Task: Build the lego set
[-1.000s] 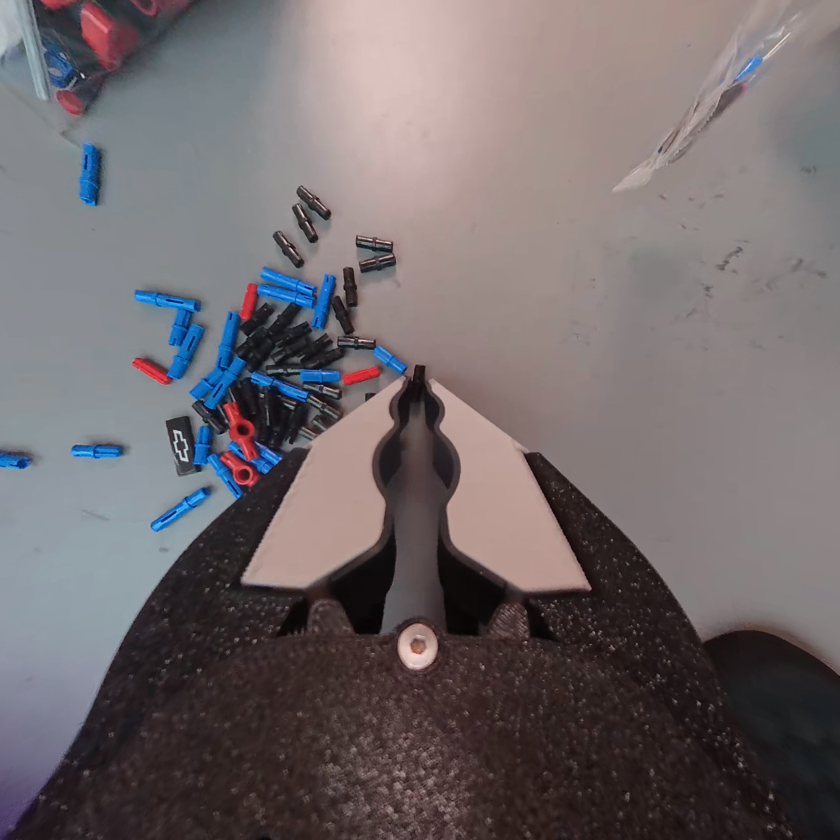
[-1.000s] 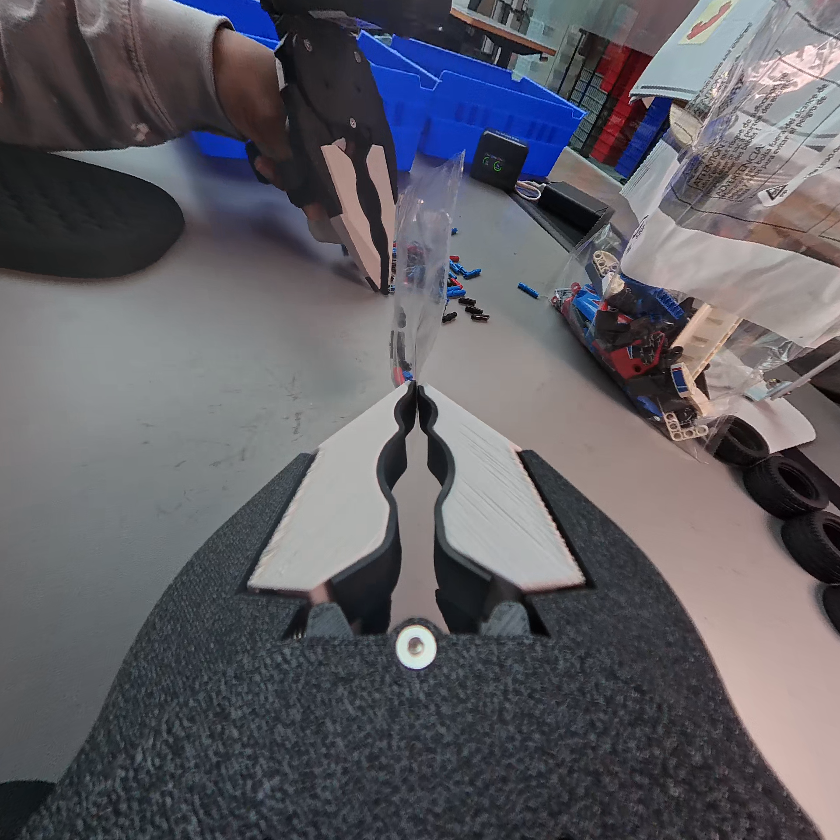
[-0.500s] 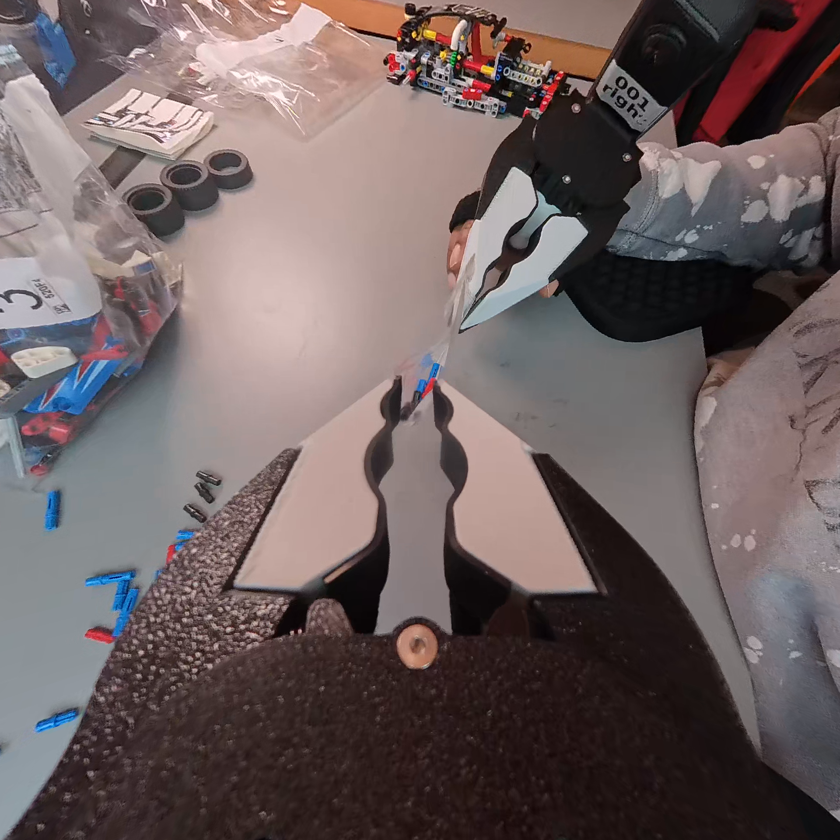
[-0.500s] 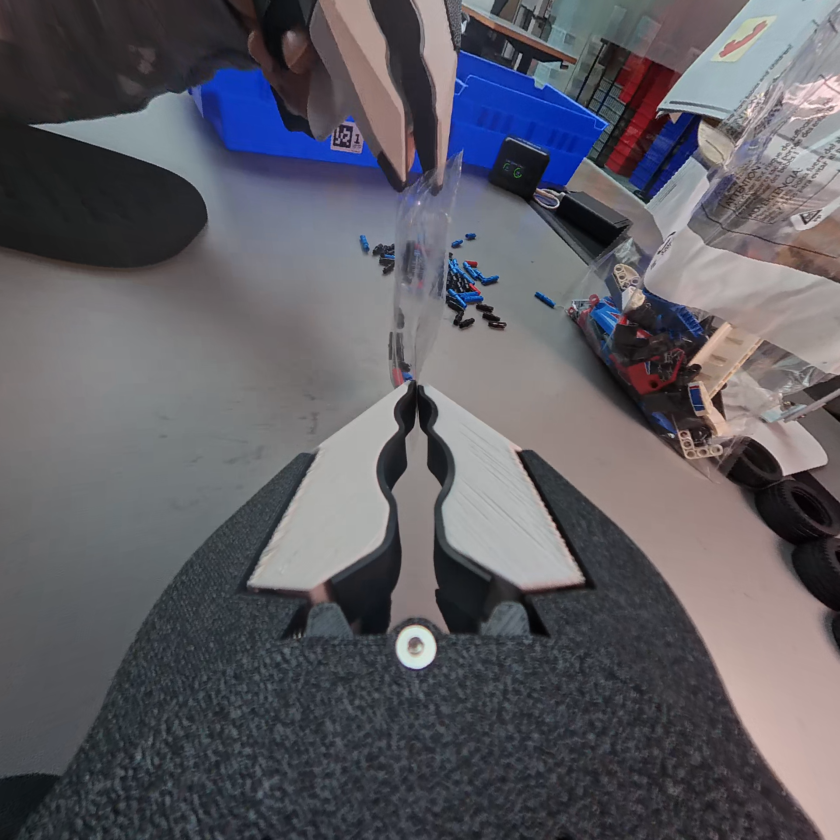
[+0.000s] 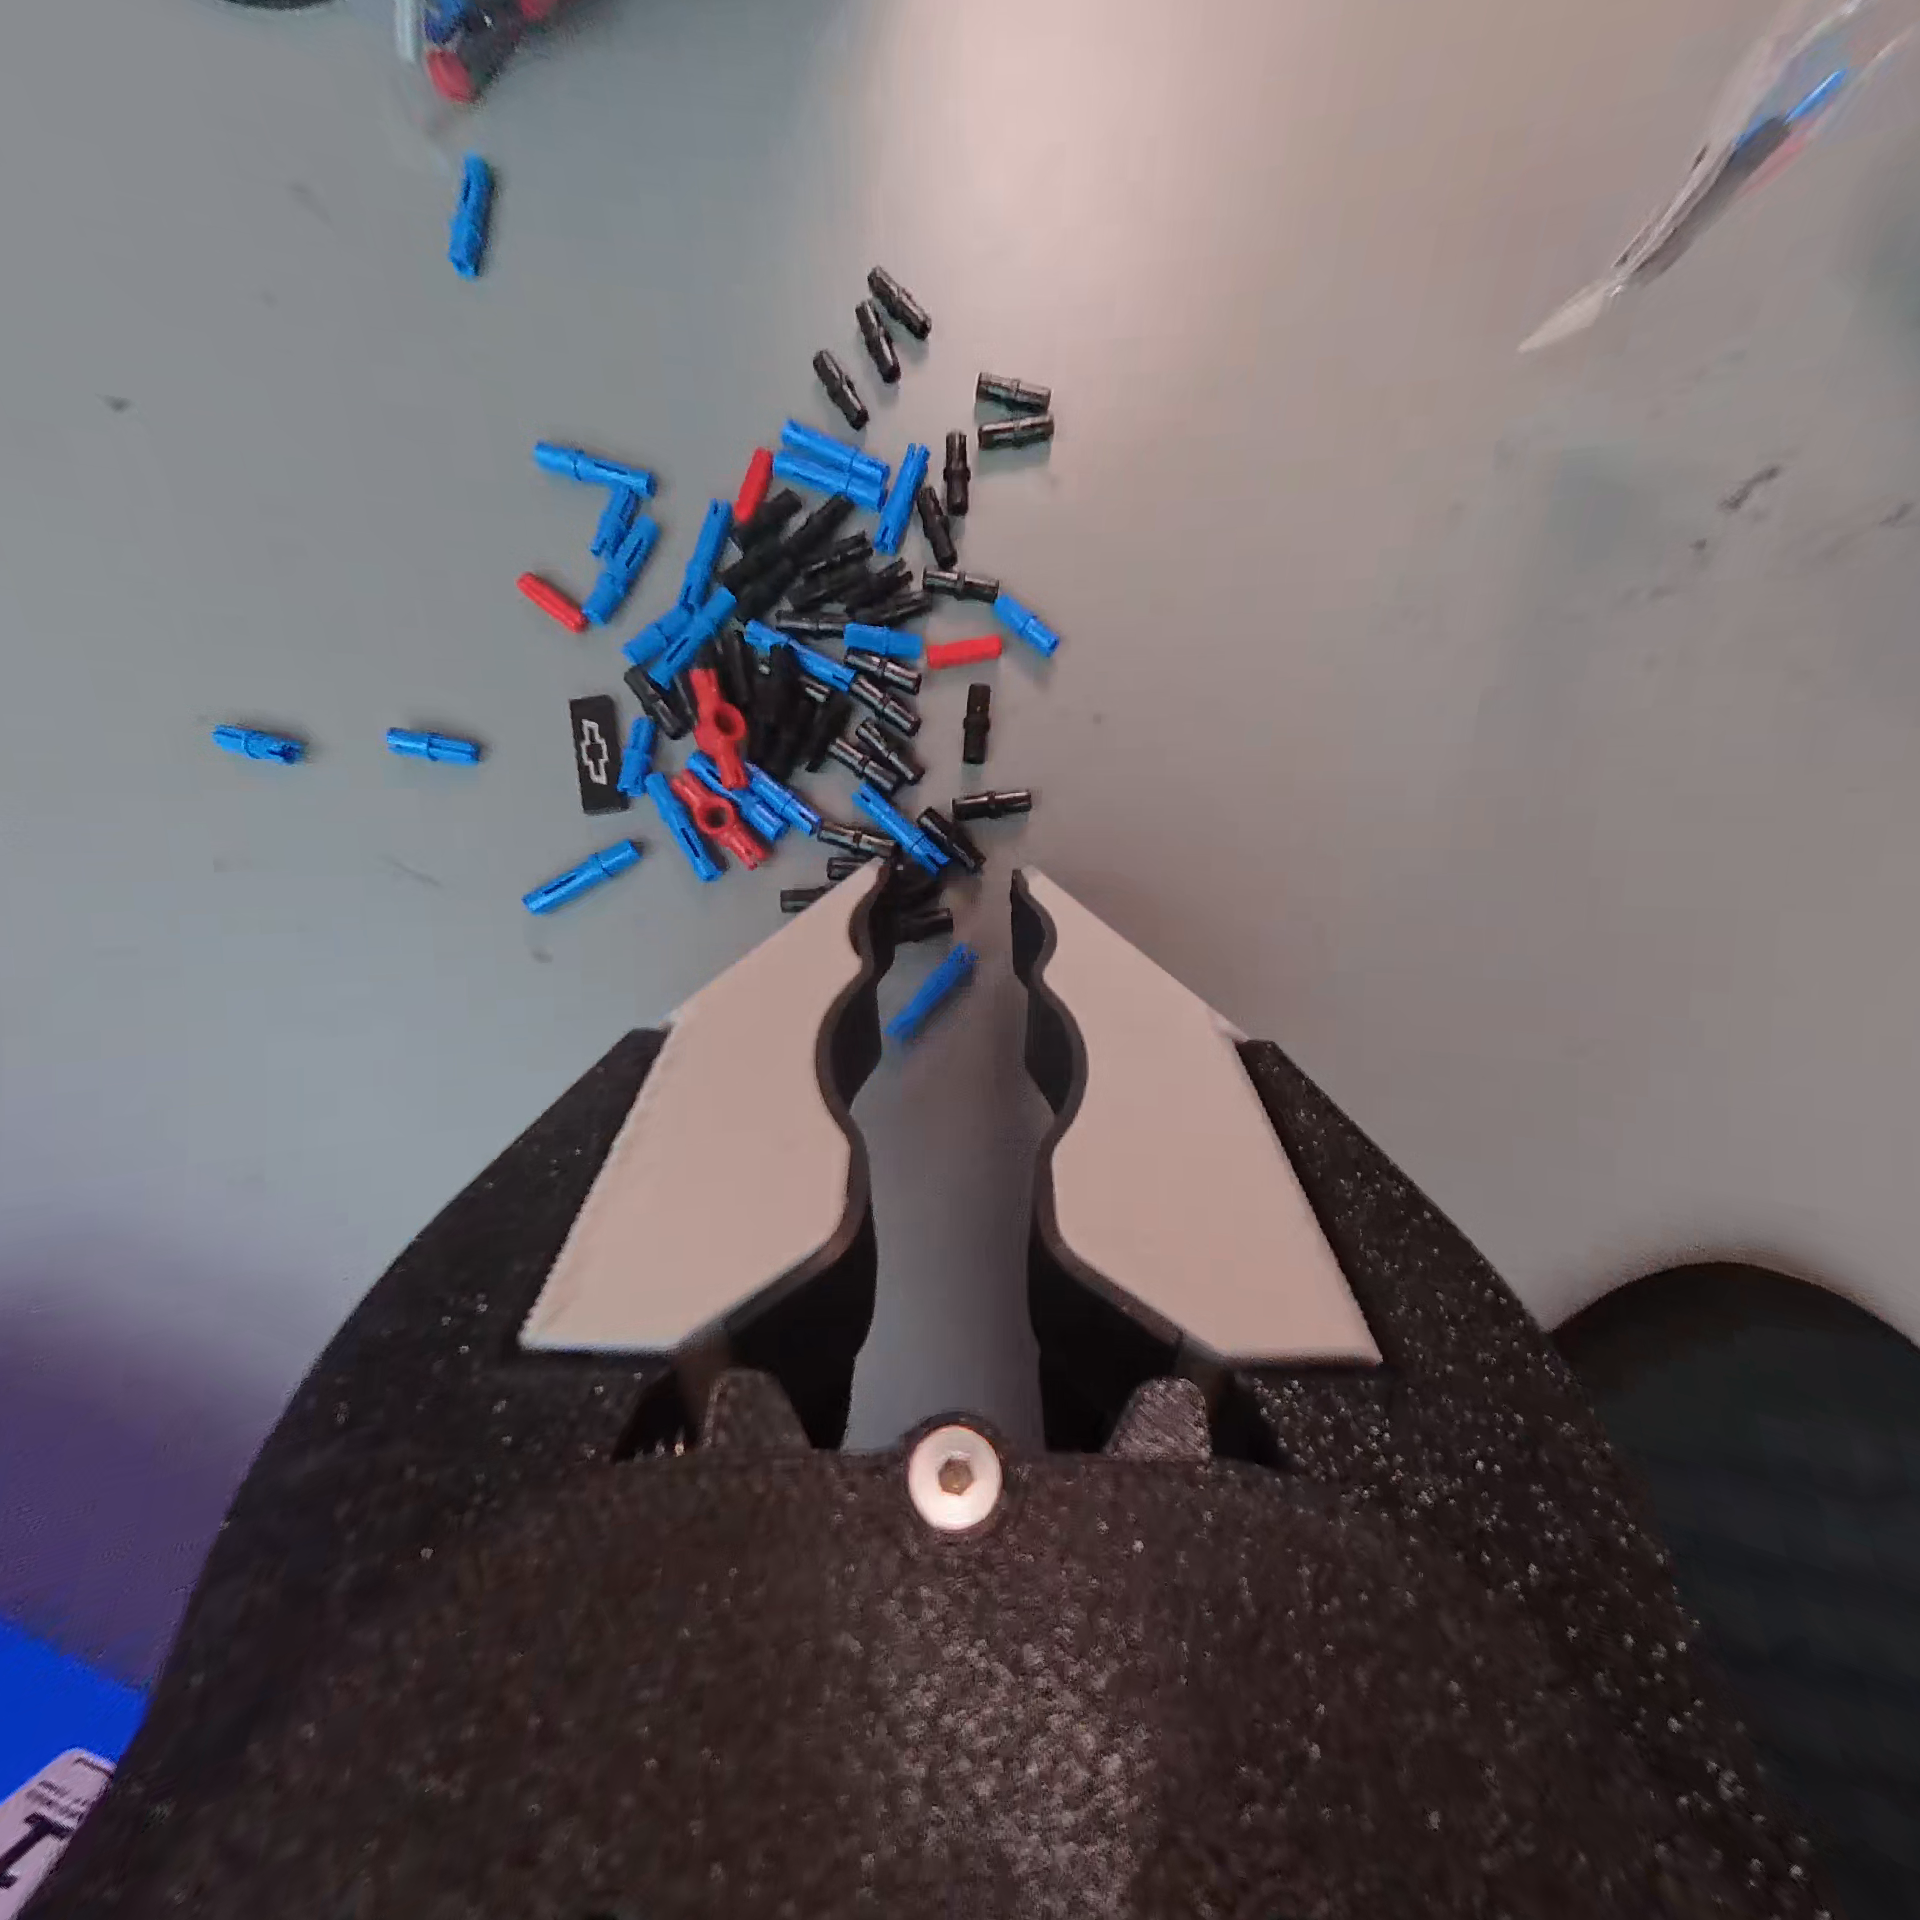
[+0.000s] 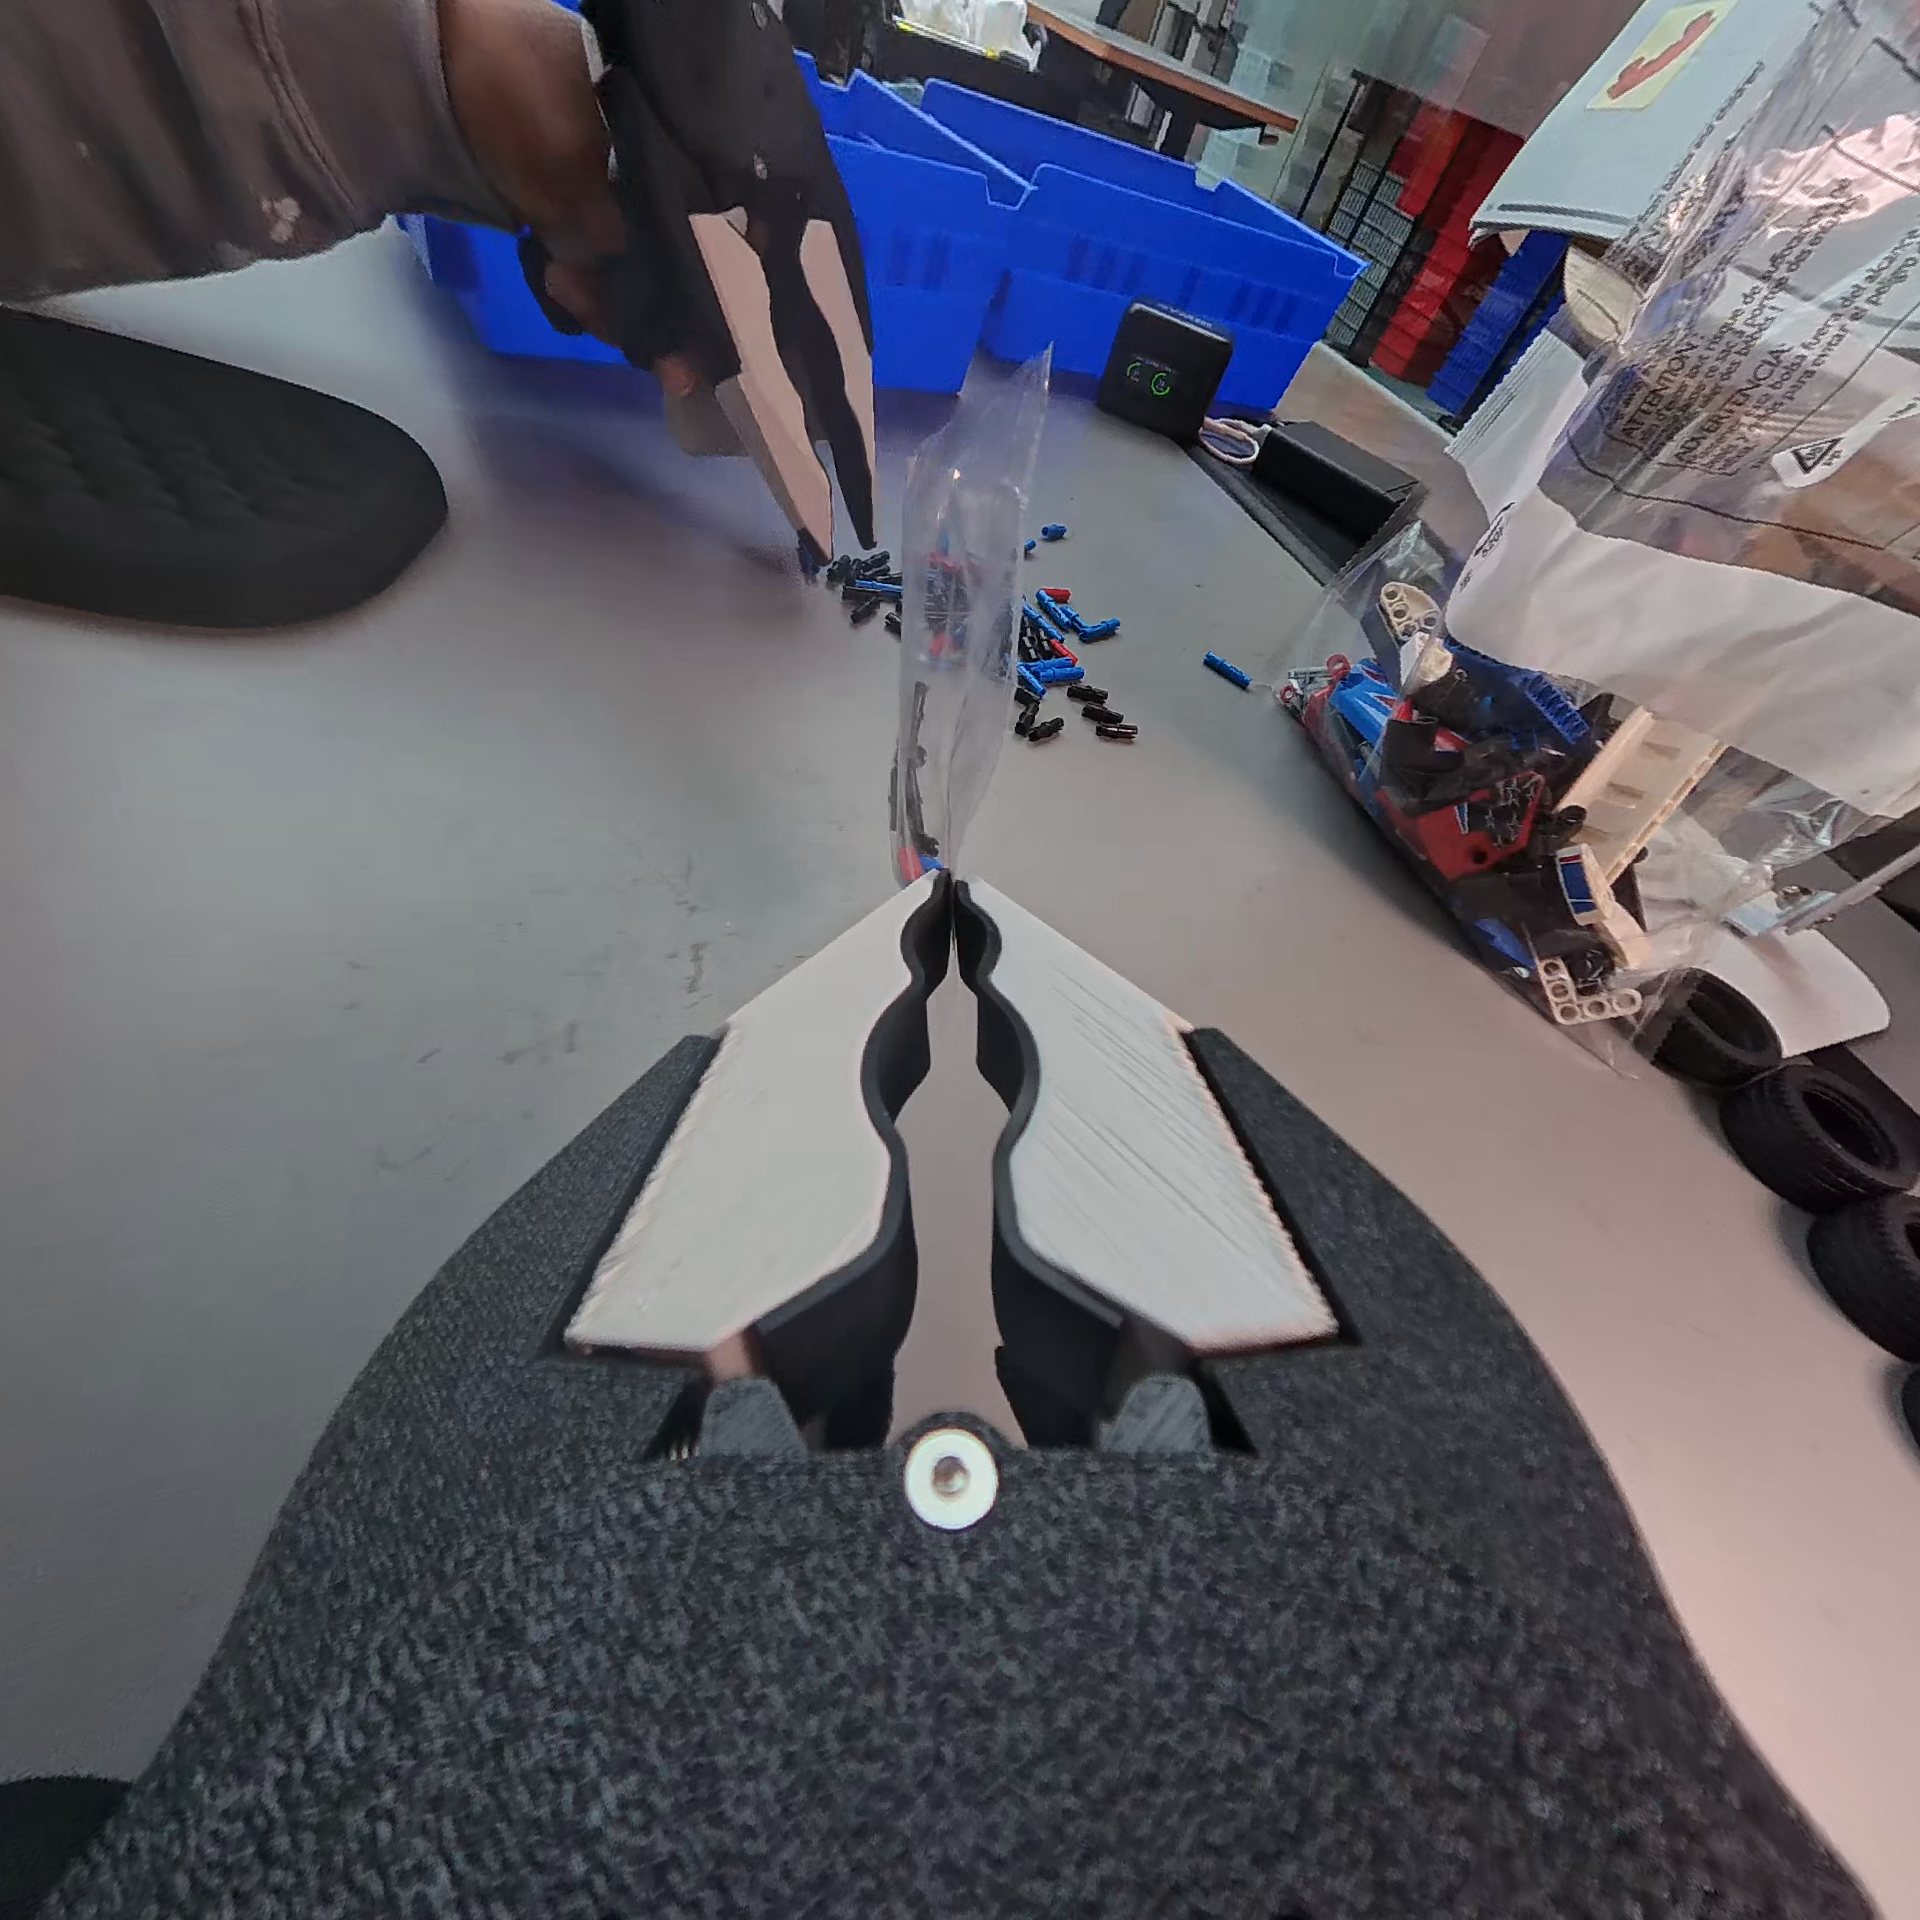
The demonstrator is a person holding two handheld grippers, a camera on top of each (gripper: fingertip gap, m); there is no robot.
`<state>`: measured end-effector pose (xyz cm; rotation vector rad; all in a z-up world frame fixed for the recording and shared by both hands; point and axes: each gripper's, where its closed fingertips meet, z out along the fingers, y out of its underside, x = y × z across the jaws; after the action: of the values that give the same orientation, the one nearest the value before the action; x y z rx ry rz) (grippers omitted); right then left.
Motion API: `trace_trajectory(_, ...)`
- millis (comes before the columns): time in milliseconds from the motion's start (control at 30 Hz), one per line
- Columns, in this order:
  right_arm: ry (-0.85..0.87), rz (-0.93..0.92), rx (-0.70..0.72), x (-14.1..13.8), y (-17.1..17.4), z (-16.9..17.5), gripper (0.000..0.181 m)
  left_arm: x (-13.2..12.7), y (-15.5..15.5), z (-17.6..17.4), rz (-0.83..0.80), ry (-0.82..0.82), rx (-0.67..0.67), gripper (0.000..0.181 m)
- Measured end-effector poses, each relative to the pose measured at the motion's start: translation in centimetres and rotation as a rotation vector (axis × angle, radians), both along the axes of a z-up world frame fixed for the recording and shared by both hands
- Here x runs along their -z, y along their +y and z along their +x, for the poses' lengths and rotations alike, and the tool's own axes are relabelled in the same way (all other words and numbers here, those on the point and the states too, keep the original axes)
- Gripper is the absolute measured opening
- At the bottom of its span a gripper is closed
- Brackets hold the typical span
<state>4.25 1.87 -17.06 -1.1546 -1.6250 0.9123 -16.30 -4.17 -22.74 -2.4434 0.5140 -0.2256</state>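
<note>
A pile of small blue, black and red lego pins lies on the grey table. My left gripper is open and points down at the pile's near edge; a blue pin lies between its fingers on the table. My right gripper is shut on the bottom corner of a small clear plastic bag and holds it upright; a few pins remain inside. The bag also shows in the left wrist view. The left gripper shows in the right wrist view, its tips at the pile.
A large clear bag of lego parts lies at the right, with black tyres beside it. Blue bins and a small black device stand at the back. A black pad lies at the left. A lone blue pin lies apart. There is about 25 centimeters between the tips of the two grippers.
My left gripper has swung back down from the bag to the pin pile and has opened wider. The right gripper still holds the bag upright.
</note>
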Motion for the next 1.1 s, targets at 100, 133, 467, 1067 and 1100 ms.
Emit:
trace_trajectory(100, -0.001, 0.002, 0.006, 0.0, 0.1, 0.0, 0.0, 0.7, 0.3, -0.1, -0.005, 0.036, -0.006, 0.02)
trace_trajectory(133, -0.001, 0.002, 0.007, 0.0, 0.1, 0.0, 0.0, 0.8, 0.4, -0.1, -0.007, 0.044, -0.008, 0.02)
trace_trajectory(467, -0.001, -0.003, 0.008, 0.0, 0.1, 0.0, 0.0, 1.2, 1.2, 0.3, -0.005, 0.058, 0.0, 0.01)
trace_trajectory(1067, -0.014, 0.019, 0.005, 0.3, -0.1, 0.0, 0.0, -6.4, 1.3, 4.3, 0.228, -0.127, 0.09, 0.005)
trace_trajectory(1100, -0.018, 0.026, 0.004, 0.4, -0.2, -0.1, 0.0, -7.5, 1.4, 5.5, 0.254, -0.16, 0.116, 0.005)
